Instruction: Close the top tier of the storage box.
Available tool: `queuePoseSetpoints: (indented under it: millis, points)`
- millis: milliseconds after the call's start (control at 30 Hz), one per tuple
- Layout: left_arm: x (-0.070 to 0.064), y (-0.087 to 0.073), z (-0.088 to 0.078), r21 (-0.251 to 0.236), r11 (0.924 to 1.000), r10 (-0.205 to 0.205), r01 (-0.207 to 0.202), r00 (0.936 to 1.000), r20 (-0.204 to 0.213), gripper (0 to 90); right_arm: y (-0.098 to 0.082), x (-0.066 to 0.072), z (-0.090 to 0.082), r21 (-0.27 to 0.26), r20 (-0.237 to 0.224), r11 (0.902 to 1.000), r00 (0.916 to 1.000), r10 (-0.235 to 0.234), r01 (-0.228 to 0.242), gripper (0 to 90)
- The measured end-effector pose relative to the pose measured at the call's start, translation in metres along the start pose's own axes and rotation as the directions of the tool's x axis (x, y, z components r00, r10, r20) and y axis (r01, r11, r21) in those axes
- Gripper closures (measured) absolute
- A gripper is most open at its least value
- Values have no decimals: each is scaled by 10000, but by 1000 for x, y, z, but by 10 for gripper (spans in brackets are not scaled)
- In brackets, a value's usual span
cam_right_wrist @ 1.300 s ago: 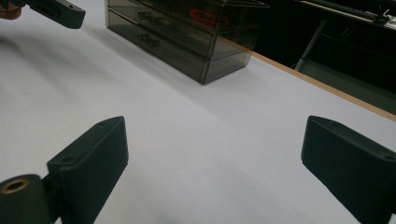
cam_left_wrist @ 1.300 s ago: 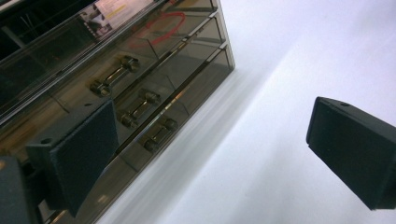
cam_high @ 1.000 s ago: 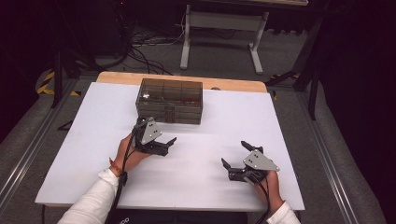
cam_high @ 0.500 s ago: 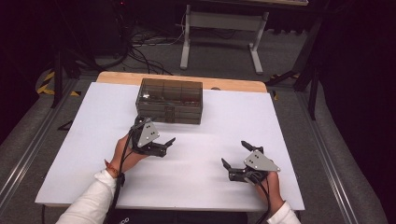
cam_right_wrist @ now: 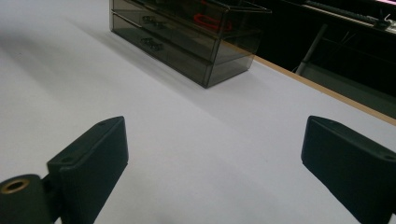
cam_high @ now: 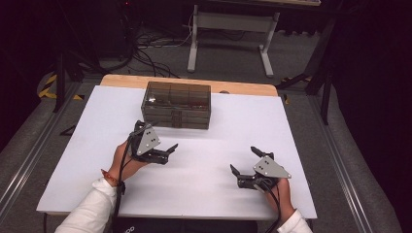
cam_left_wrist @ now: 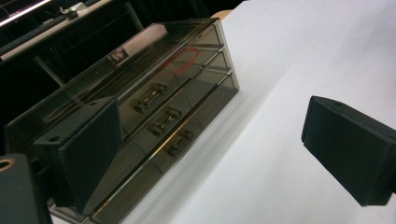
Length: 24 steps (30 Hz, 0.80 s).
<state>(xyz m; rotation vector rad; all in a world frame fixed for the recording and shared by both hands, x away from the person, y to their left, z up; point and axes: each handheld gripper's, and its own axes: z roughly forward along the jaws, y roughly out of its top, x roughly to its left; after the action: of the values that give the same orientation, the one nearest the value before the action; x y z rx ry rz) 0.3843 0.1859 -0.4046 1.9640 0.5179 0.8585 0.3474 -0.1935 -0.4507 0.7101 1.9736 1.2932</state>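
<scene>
The counter, covered in white, carries a smoky drawer box at its far middle, three drawers stacked with handles facing the person. Over the last second the left tongs have drawn slightly back and down from the box front, so the reach for a drawer looks paused rather than begun. They hover just before the box, jaws spread wide, holding nothing. The right tongs rest low near the counter's near edge, well apart from the box, also released.
</scene>
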Motion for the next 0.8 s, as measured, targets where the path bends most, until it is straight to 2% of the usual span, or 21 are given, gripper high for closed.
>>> queuePoseSetpoints:
  millis: [33, 200, 800]
  points:
    - [0, 0, -1, -12, 10000, -98, 98, 9999, 53, 62, 0, 0, 0, 9, -13, 10000, 10000, -5, 5, 80]
    - [1, -3, -6, 73, 10000, 45, -45, 10000, 16, 63, 0, 0, 1, 18, -34, 10000, 10000, -12, 12, 80]
    - [0, -17, -27, 303, 9995, 35, -28, 9997, -250, 63, 0, 1, 0, 7, -25, 10000, 10000, 10, -10, 80]
